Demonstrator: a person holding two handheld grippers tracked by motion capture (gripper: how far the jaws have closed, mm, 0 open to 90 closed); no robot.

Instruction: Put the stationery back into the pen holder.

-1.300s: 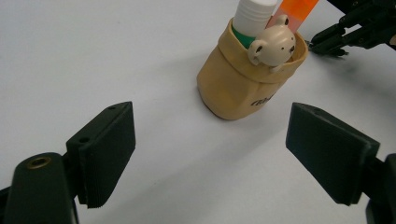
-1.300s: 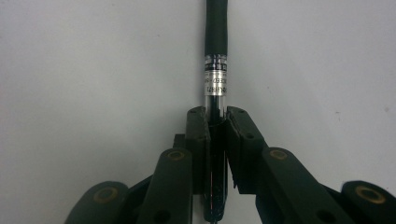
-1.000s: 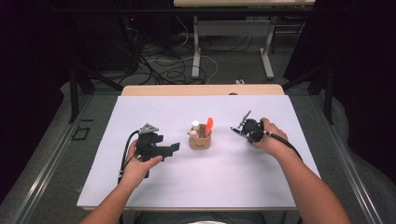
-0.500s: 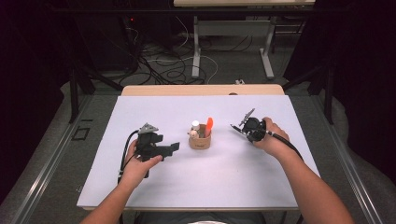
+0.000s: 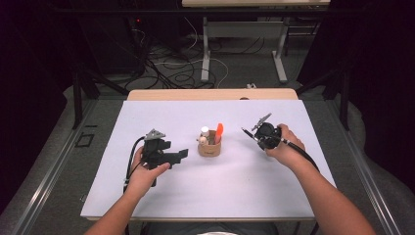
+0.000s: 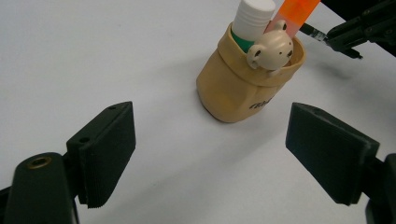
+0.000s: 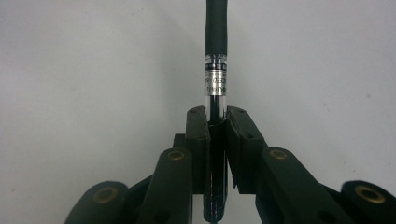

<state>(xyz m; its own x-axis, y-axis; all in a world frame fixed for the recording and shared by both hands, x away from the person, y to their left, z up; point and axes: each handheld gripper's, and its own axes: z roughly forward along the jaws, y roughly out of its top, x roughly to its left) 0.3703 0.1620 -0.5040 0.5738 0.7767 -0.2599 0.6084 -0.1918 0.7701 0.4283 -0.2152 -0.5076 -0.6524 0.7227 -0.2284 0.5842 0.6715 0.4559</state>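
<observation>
- While the left gripper [image 6: 210,154] stands with its jaws spread wide and nothing between the pads, the tan holder [image 6: 243,84] sits on the white table [image 6: 93,46] just ahead of the fingertips, nearer the right-hand jaw in the left gripper view
- Both left fingers [image 6: 105,151] hang clear of the holder, with bare table between them
- Out of the holder's mouth rise a white-capped tube [image 6: 252,18], an orange marker [image 6: 292,11] and a small bear-shaped topper [image 6: 272,50] that sits at the rim on the side facing the left fingers
- Beyond the holder, up and to the right of the left fingertips, the tip of the pen [image 6: 312,31] pokes in from the other gripper
- Seen from above, the left gripper [image 5: 182,155] points at the holder [image 5: 209,147] from its left, and the right gripper [image 5: 255,135] is held on the holder's far side, apart from it
- Clamped tight, the right gripper [image 7: 216,116] holds a black pen [image 7: 215,56] between its fingers [image 7: 198,140]; the barrel runs straight out past the fingertips, its clear labelled part just ahead of them and the dark grip farther out over the table
</observation>
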